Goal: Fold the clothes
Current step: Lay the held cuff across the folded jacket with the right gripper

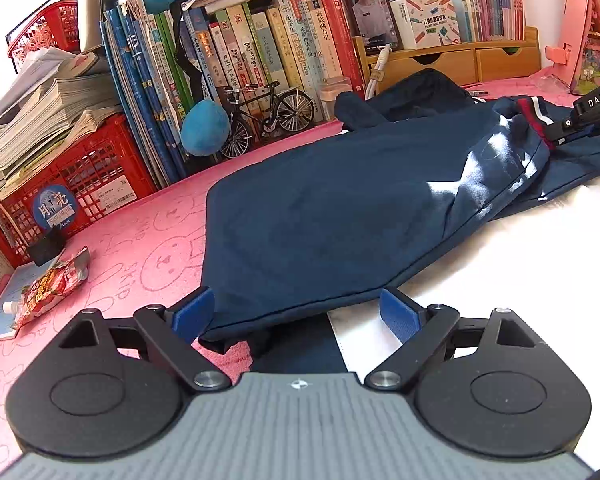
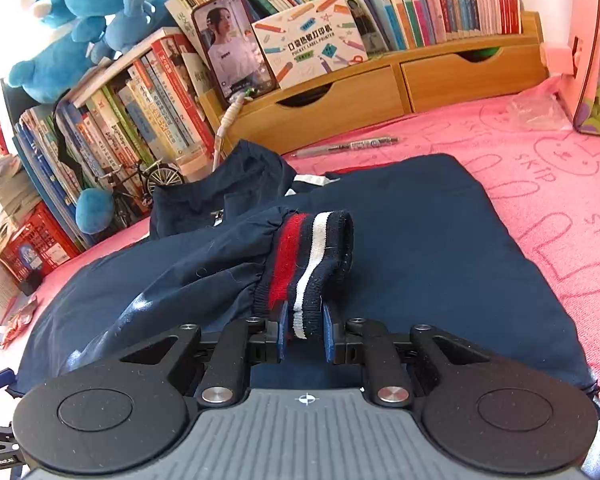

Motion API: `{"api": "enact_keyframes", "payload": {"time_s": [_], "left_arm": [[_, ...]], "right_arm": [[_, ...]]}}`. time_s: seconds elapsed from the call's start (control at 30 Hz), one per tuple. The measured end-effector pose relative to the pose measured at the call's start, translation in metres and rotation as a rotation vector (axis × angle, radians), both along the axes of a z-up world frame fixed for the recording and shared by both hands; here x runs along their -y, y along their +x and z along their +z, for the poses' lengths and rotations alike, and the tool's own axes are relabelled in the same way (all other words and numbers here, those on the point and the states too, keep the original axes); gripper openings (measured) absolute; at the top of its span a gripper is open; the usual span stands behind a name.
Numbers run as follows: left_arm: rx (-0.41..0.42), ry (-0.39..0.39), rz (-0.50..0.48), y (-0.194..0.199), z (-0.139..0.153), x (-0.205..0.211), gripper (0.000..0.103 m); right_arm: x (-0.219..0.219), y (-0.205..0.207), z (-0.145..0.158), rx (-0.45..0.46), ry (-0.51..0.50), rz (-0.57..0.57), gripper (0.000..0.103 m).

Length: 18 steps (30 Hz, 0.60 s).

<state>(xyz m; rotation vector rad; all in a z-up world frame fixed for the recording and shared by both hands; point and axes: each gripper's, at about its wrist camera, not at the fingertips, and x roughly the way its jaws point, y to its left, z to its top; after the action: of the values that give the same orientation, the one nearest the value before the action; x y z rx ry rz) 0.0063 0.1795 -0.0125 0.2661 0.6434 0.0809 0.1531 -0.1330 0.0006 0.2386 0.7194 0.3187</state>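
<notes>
L wrist: left gripper (image 1: 296, 312) spread wide, jaws straddling the hem of the navy jacket (image 1: 320, 220) on the pink mat (image 1: 140, 248), not gripping; red crate (image 1: 80, 172) holds stacked papers. R wrist: right gripper (image 2: 303, 334) clamped on the striped cuff (image 2: 312, 256), sleeve-fold step, I'd say; next, lay the cuff across the body, then let go.

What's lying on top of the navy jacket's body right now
A navy sleeve is draped across the navy jacket, its striped cuff pinched in the right gripper. The sleeve hides whatever part of the jacket lies beneath it.
</notes>
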Motion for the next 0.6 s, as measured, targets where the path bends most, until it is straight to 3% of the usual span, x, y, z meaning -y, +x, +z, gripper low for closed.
{"api": "enact_keyframes", "payload": {"time_s": [0.17,0.33,0.47,0.6], "left_arm": [[0.002,0.028,0.037,-0.01,0.004,-0.013,0.096],[-0.004,0.078,0.126,0.0,-0.003,-0.021,0.096],[0.002,0.082,0.211,0.007,-0.005,-0.037,0.098],[-0.008,0.016,0.251,0.004,-0.007,-0.053,0.102]], "right_arm": [[0.012,0.008,0.024,0.092,-0.089,-0.033,0.017],[0.017,0.024,0.028,0.085,-0.088,-0.037,0.017],[0.015,0.029,0.018,0.067,-0.104,-0.036,0.018],[0.014,0.03,0.007,0.056,-0.128,-0.028,0.018]]}}
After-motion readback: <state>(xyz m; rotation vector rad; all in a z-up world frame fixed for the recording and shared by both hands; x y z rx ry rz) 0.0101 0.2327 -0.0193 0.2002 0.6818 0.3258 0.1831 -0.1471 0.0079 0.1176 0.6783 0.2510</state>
